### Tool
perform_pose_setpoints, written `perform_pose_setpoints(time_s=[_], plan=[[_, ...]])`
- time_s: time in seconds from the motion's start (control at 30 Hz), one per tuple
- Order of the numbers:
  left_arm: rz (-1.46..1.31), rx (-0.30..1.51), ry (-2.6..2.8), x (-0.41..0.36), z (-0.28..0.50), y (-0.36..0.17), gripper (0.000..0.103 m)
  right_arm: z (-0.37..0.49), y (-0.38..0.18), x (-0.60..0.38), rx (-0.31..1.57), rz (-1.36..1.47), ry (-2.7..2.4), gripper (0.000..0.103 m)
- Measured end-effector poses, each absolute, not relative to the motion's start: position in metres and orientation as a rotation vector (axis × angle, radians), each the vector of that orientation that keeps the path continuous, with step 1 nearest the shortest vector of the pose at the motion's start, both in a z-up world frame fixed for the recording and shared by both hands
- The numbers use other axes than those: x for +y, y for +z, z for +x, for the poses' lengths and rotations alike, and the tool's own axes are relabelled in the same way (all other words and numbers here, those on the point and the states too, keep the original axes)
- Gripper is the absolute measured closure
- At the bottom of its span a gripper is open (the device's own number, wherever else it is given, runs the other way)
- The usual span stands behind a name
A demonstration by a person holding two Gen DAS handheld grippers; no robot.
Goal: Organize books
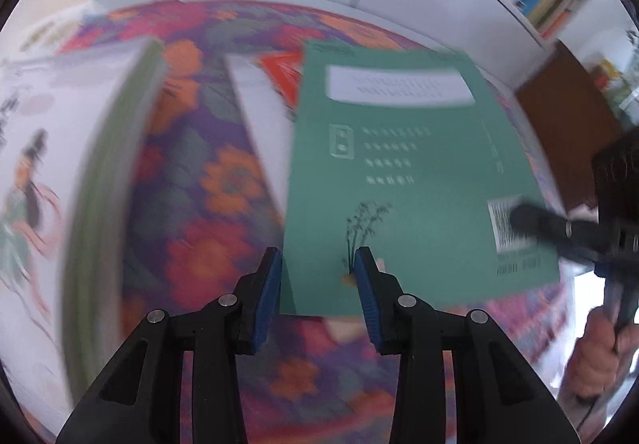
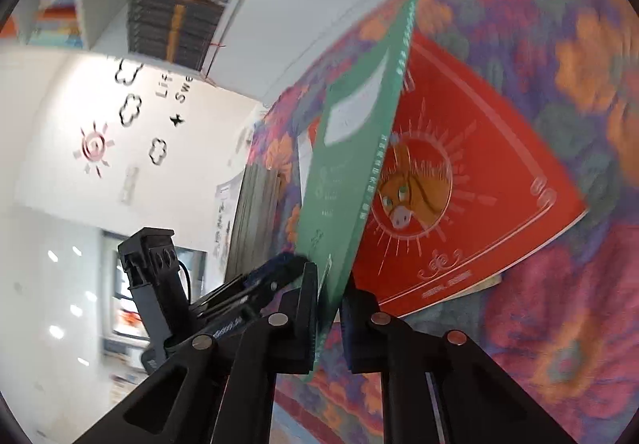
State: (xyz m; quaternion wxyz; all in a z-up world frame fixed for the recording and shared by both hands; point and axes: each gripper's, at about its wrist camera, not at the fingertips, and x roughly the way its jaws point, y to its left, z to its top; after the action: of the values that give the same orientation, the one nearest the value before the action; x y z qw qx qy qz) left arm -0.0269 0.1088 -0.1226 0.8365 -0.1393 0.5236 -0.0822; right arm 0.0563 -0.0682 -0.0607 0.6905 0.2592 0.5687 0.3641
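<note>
Three books are seen on a floral-patterned cloth (image 1: 207,180): a thin green book (image 1: 399,184), clamped edgewise by the right gripper (image 2: 329,308) and lifted above a glossy red book (image 2: 471,196); and a thick illustrated book (image 1: 60,172). The left gripper (image 1: 317,272) is held apart, empty.

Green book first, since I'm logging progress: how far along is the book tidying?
Done: nothing looks finished, though a white illustrated book stands at the left. In hand: the right gripper is shut on the green book, lifting its edge; the left gripper is open beside it. Left: the red book lies flat on the floral cloth.
</note>
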Motion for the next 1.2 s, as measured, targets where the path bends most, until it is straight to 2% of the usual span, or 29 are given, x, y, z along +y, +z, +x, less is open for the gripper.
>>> perform_pose_setpoints(time_s=[0.33,0.47,0.6,0.7,0.77,0.93,1.03,1.2], plan=[[-0.575,1.072,-0.561,0.028,-0.065,-0.126,0.07,0.018,0.046,-0.084,1.173,0.277,0.771,0.091],[-0.501,1.087,-0.48,0.028,-0.106,-0.128,0.07,-0.032,0.066,-0.064,1.151,0.036,0.761,0.088],[-0.309,1.174,-0.263,0.059,-0.151,-0.138,0.072,-0.082,0.033,-0.041,1.246,-0.059,0.85,0.091],[-0.341,1.178,-0.242,0.08,-0.172,-0.137,0.072,-0.109,0.008,-0.014,1.231,-0.204,0.854,0.091],[-0.339,1.133,-0.224,0.089,-0.179,-0.13,0.072,-0.112,-0.003,-0.008,1.26,-0.198,0.873,0.091],[-0.331,1.076,-0.208,0.091,-0.174,-0.118,0.072,-0.08,-0.018,-0.018,1.257,-0.217,0.765,0.088],[-0.304,1.079,-0.214,0.079,-0.165,-0.118,0.072,-0.05,-0.029,-0.034,1.258,-0.224,0.691,0.08],[-0.303,1.113,-0.254,0.076,-0.162,-0.122,0.072,-0.01,-0.053,-0.073,1.271,-0.207,0.548,0.08]])
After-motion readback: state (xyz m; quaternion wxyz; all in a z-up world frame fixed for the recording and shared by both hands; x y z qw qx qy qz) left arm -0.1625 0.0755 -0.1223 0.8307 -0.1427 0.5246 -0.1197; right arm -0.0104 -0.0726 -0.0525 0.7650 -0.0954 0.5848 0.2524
